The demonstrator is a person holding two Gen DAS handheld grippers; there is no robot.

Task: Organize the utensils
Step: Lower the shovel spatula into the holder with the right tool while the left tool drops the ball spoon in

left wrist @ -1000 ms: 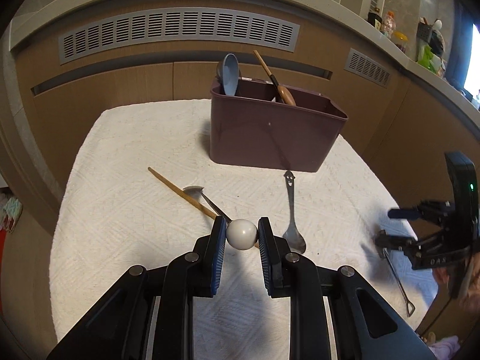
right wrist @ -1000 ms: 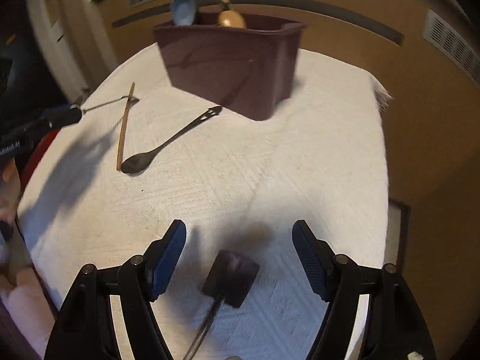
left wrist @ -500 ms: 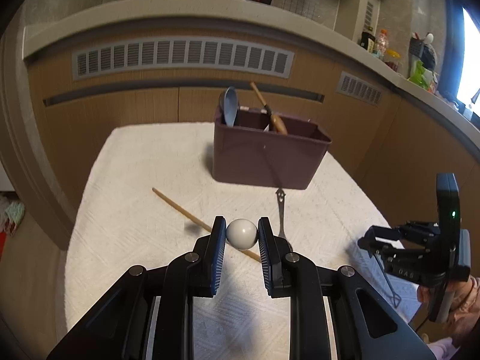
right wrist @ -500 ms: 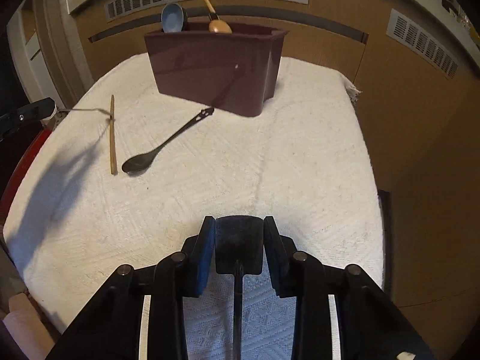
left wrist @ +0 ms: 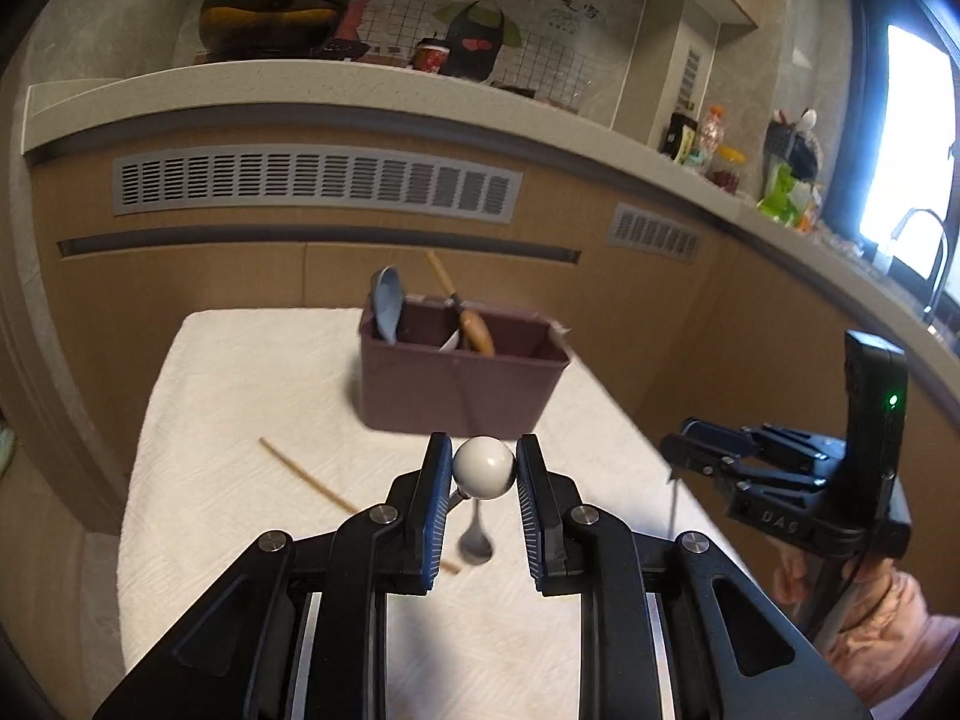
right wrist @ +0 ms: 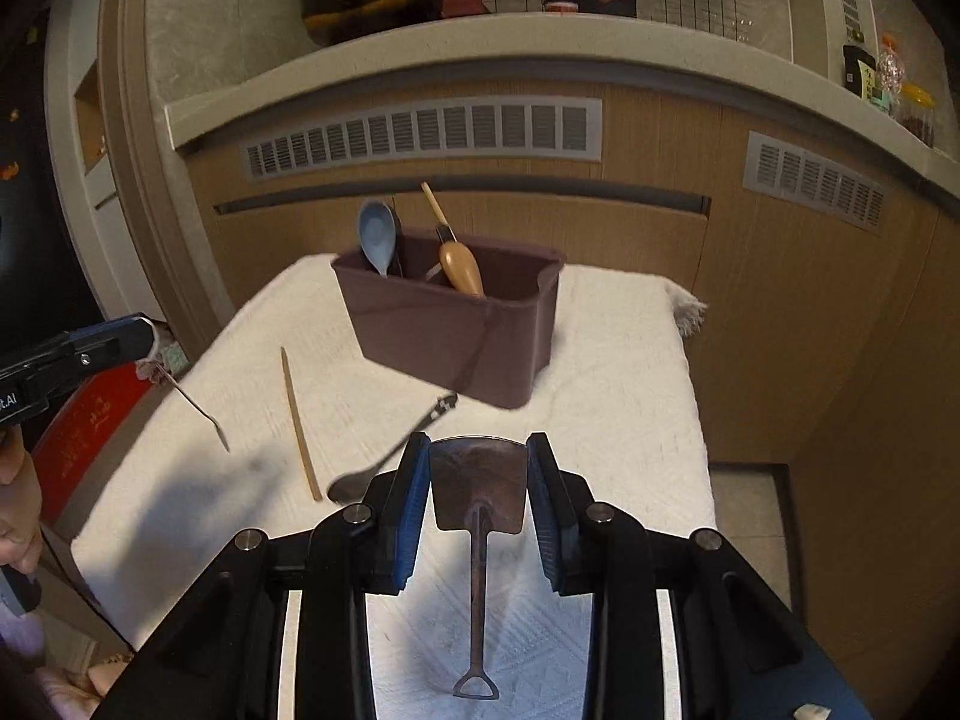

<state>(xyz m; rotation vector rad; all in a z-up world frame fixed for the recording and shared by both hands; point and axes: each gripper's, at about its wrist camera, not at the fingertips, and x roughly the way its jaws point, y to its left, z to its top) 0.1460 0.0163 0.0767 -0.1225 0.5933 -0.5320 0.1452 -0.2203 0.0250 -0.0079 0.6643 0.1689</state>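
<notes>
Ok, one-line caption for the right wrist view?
Right gripper shut on a shovel-shaped spoon, facing the purple utensil bin on the white cloth.

Maroon bin (right wrist: 456,330) on white textured cloth (right wrist: 624,372); pale blue spoon (right wrist: 377,235); blue-padded black fingers (right wrist: 414,504).

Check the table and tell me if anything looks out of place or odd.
Two utensils lie loose on the white cloth instead of in the maroon bin: a wooden chopstick, alone with no mate in sight, and a dark metal spoon lying askew beside it. Nothing looks spilled or damaged.
</notes>
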